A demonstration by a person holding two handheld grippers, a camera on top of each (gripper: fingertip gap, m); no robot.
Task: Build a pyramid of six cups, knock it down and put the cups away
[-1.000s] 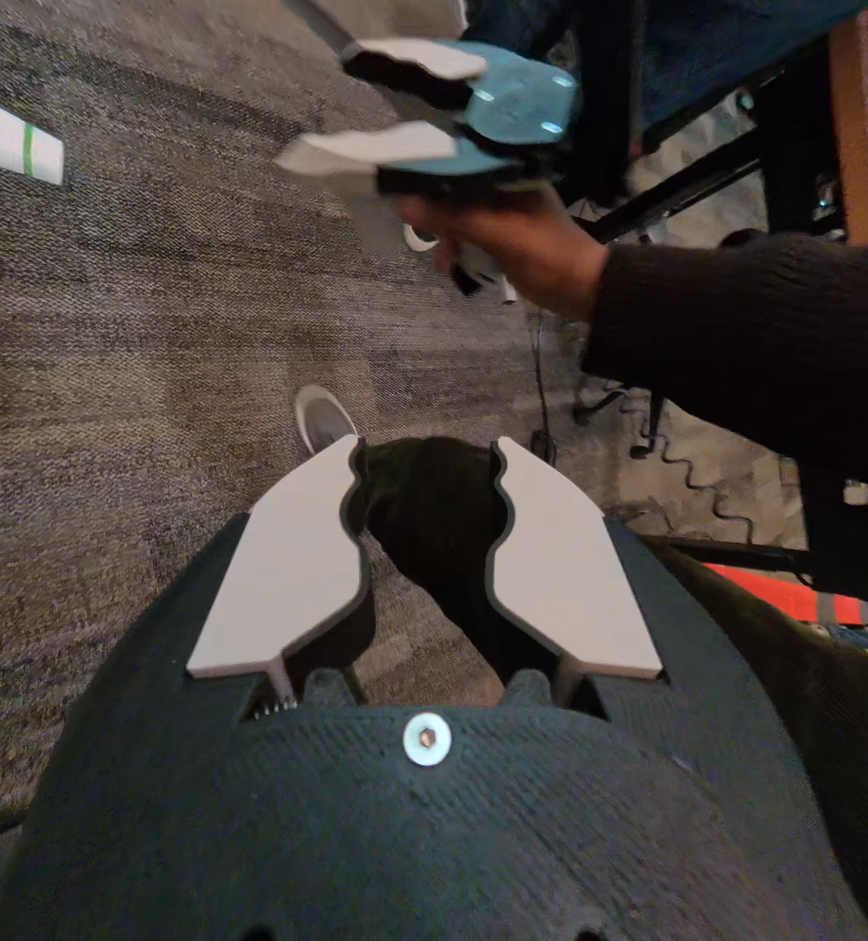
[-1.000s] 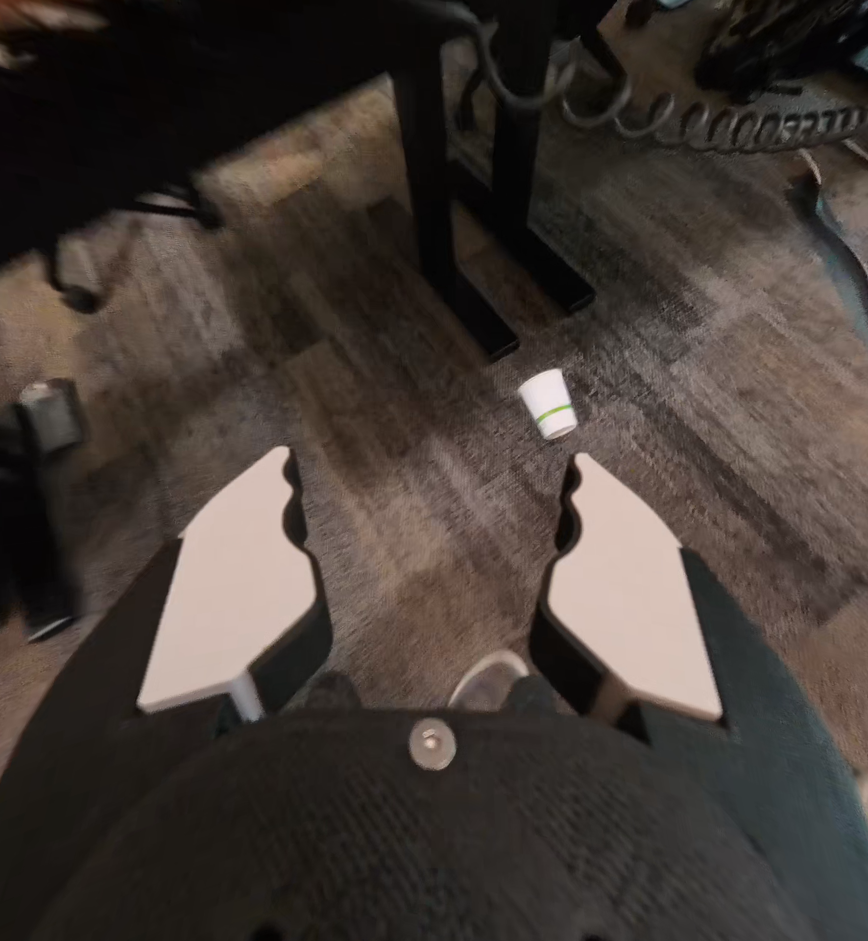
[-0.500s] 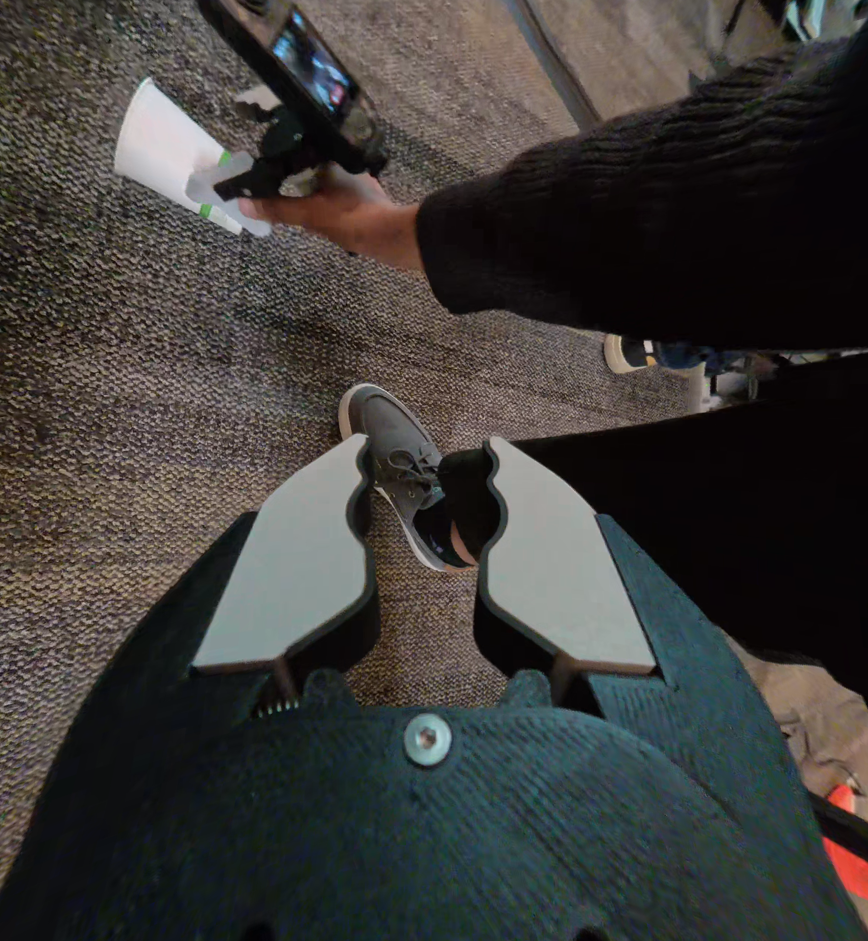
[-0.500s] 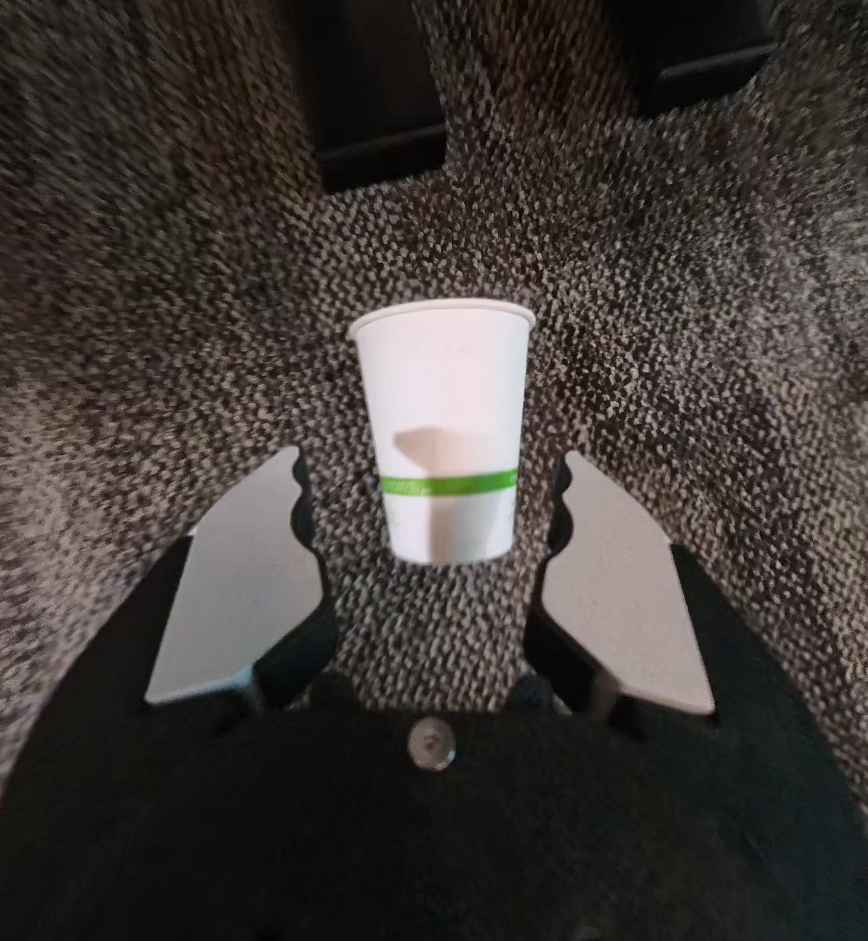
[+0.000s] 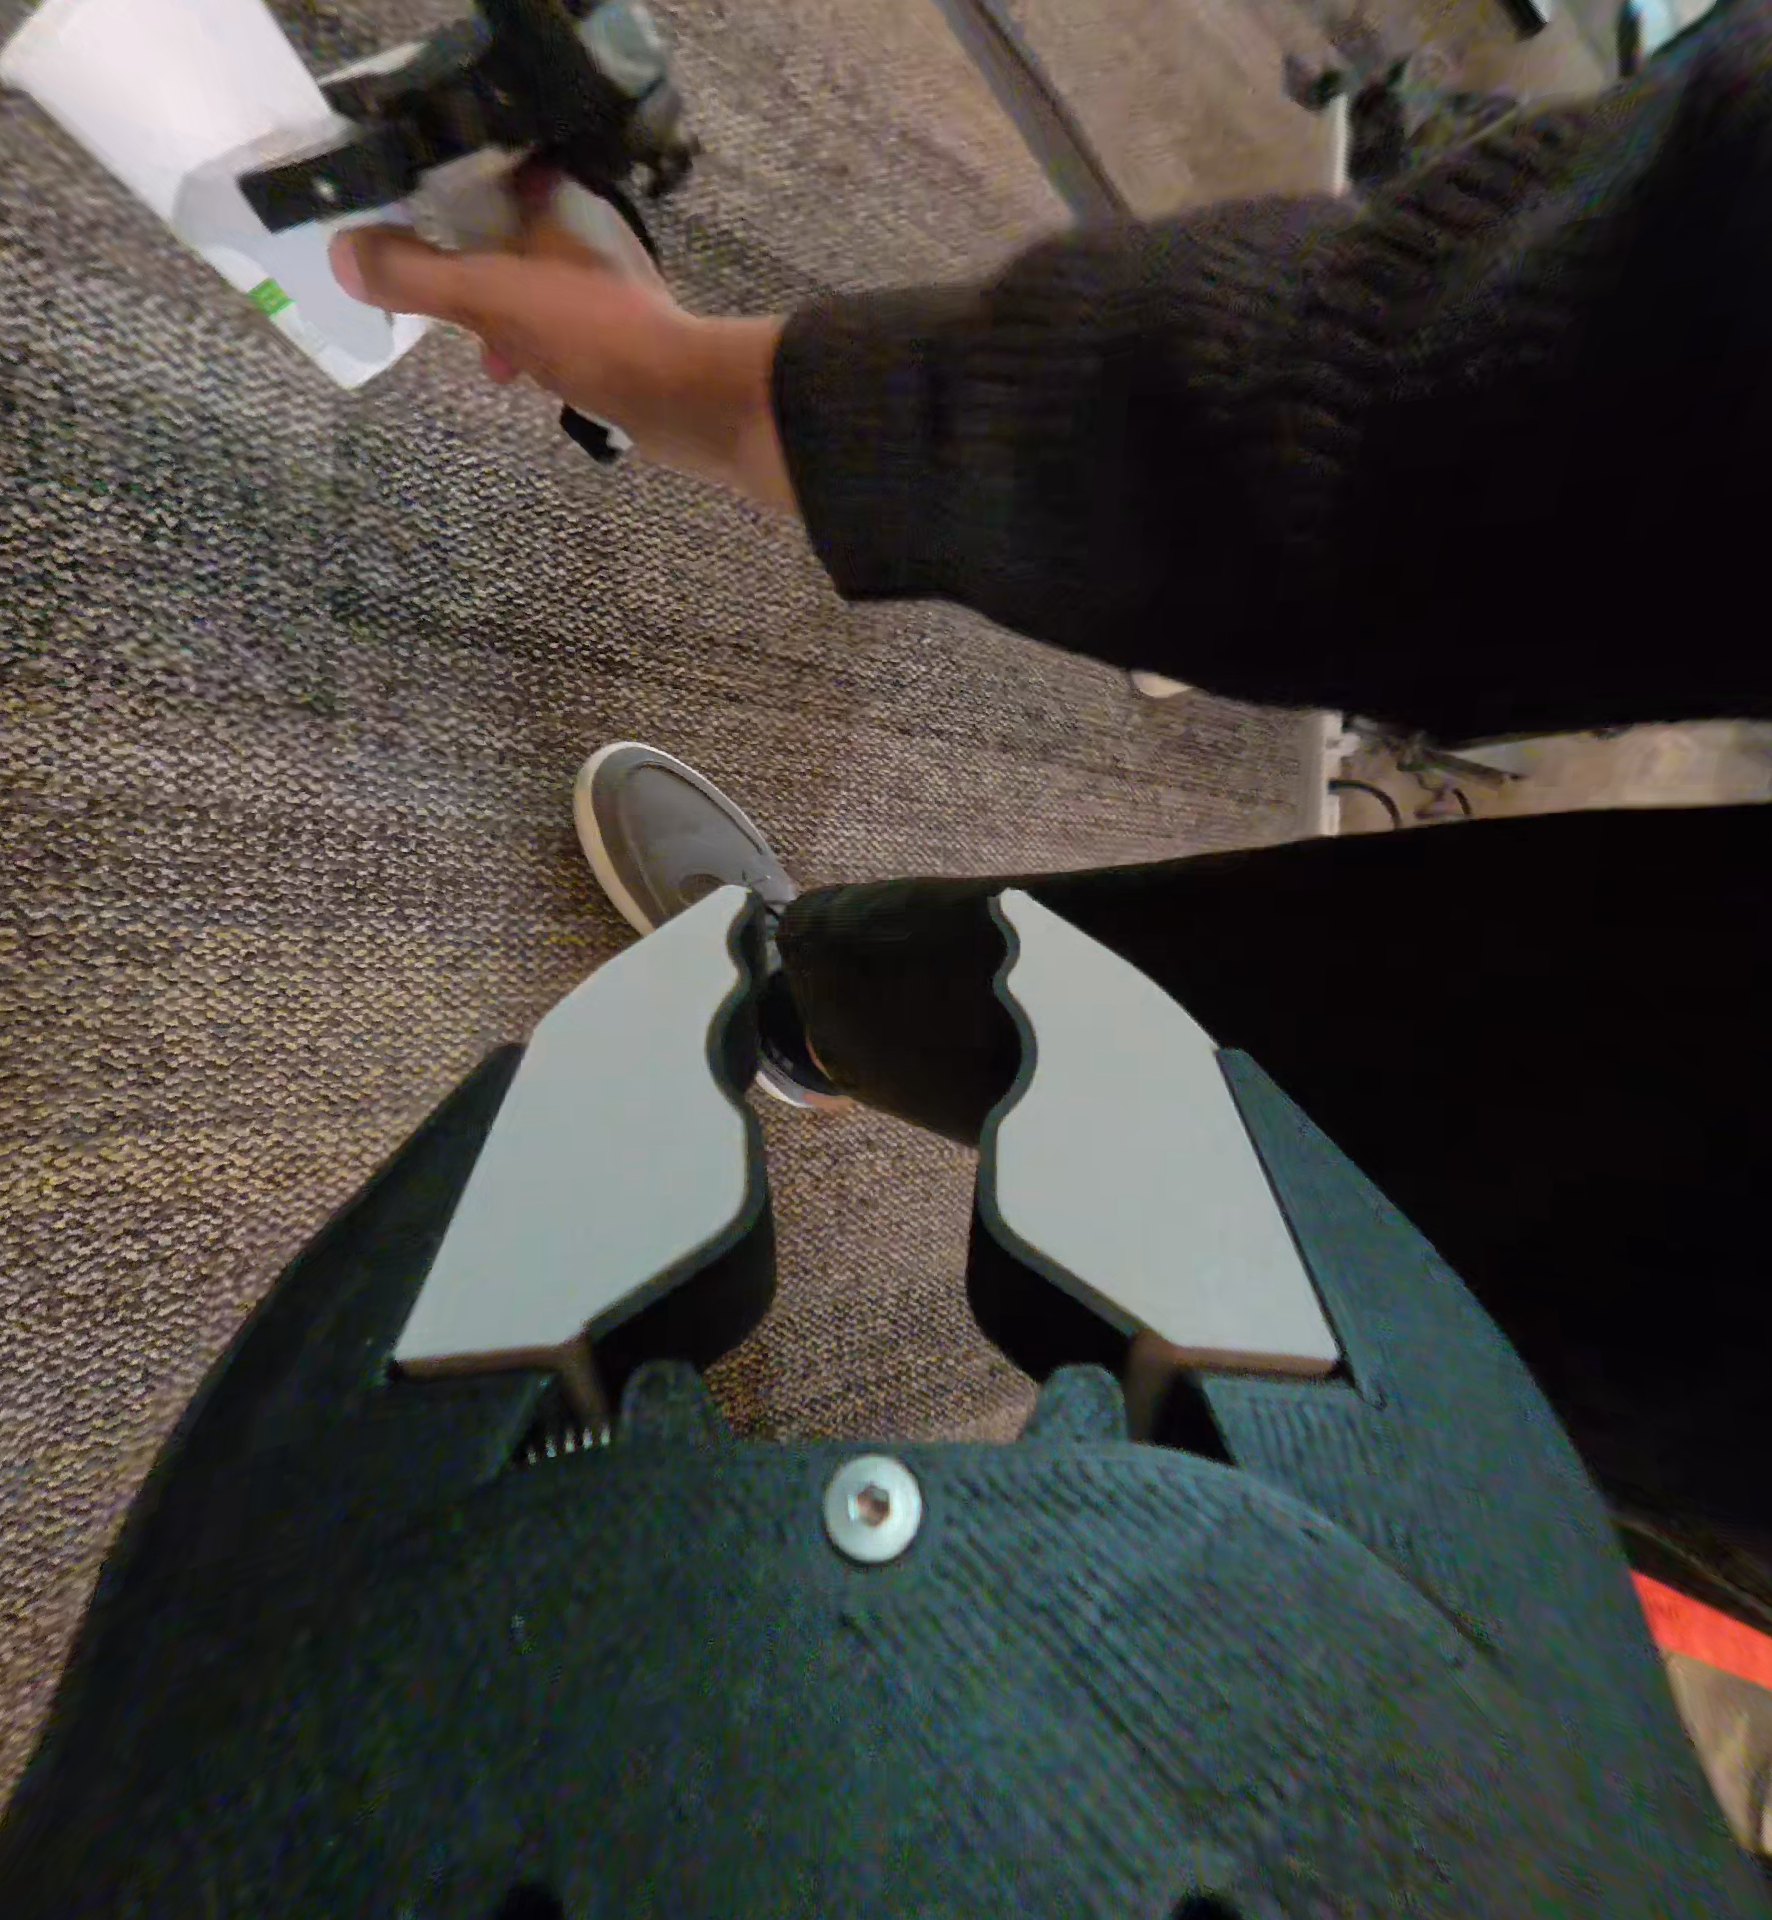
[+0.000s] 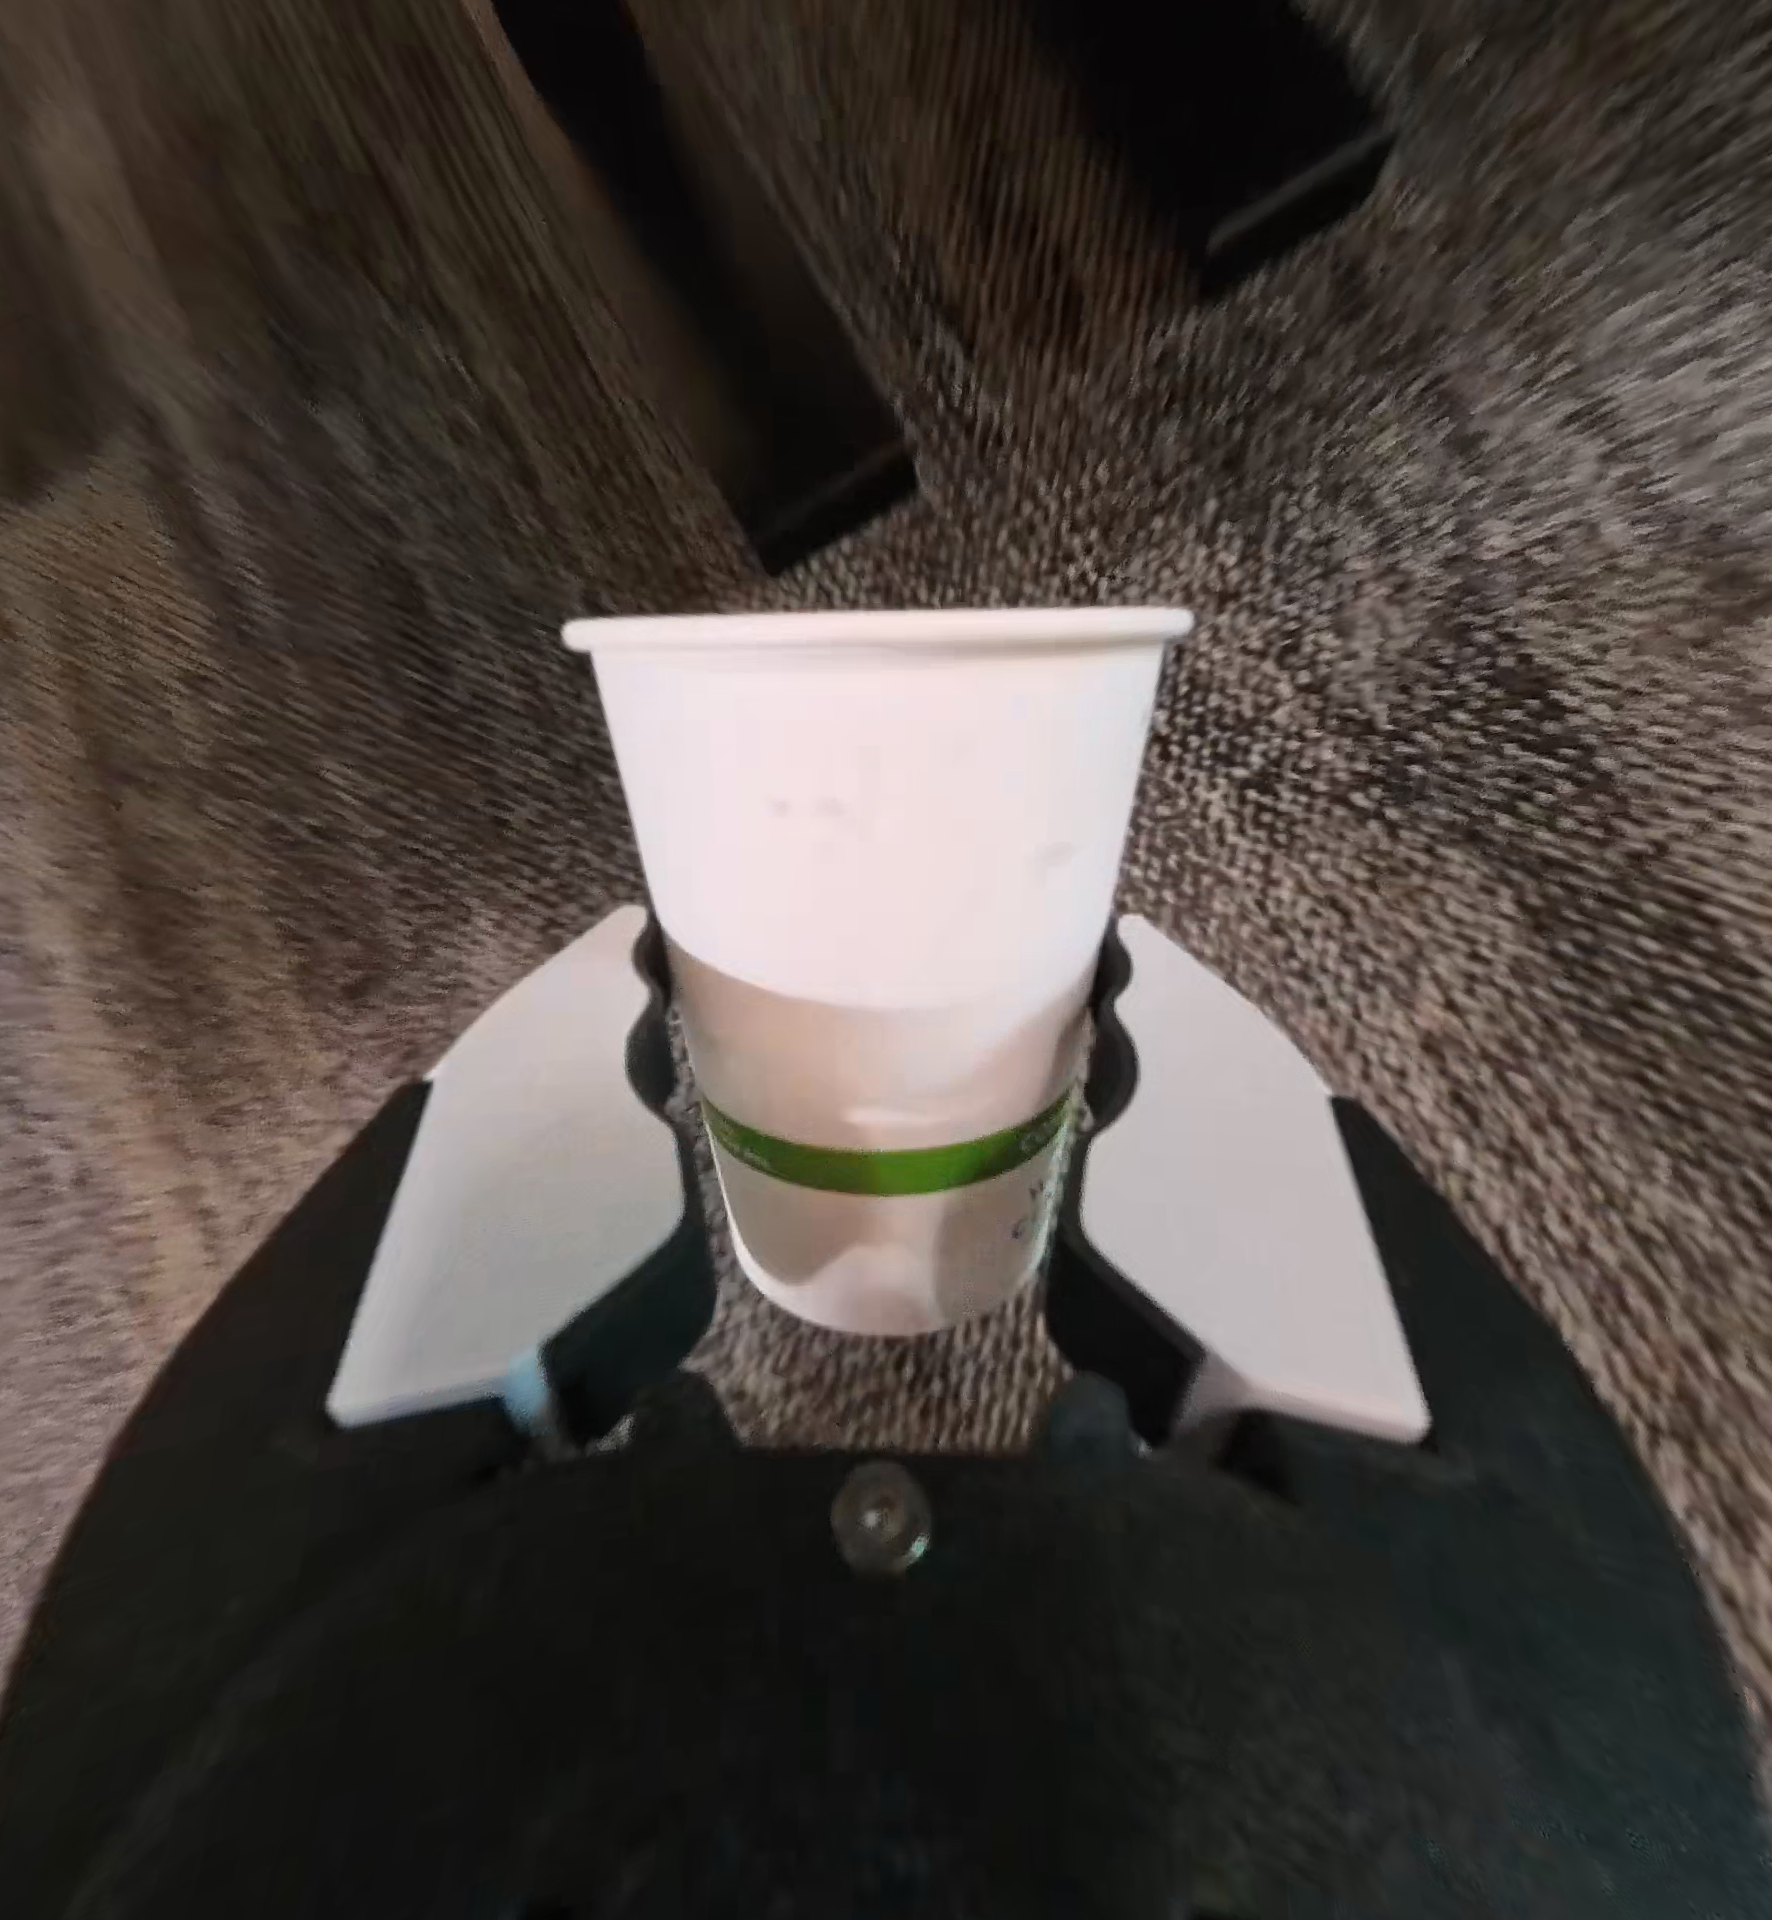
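A white paper cup [image 6: 877, 810] with a green band lies between the fingers of my right gripper [image 6: 882, 966], rim pointing away over grey carpet [image 6: 1484, 831]. Both jaws press on its lower sides, so the gripper is shut on it. In the left wrist view the same cup [image 5: 165, 135] sits at the top left in the right gripper [image 5: 362, 156], held by a hand [image 5: 570, 322]. My left gripper [image 5: 866, 914] is open and empty, hanging above a grey shoe [image 5: 664, 831] and a black trouser leg [image 5: 1381, 987].
Black desk feet [image 6: 820, 447] stand on the carpet just beyond the cup, with another [image 6: 1266, 177] farther right. A black knitted sleeve [image 5: 1277, 436] crosses the left wrist view. An orange strip [image 5: 1734, 1652] lies at the lower right.
My right gripper dropped towards the cup, moved its fingers around it and closed on it. The left gripper stayed open and swung a little over the shoe.
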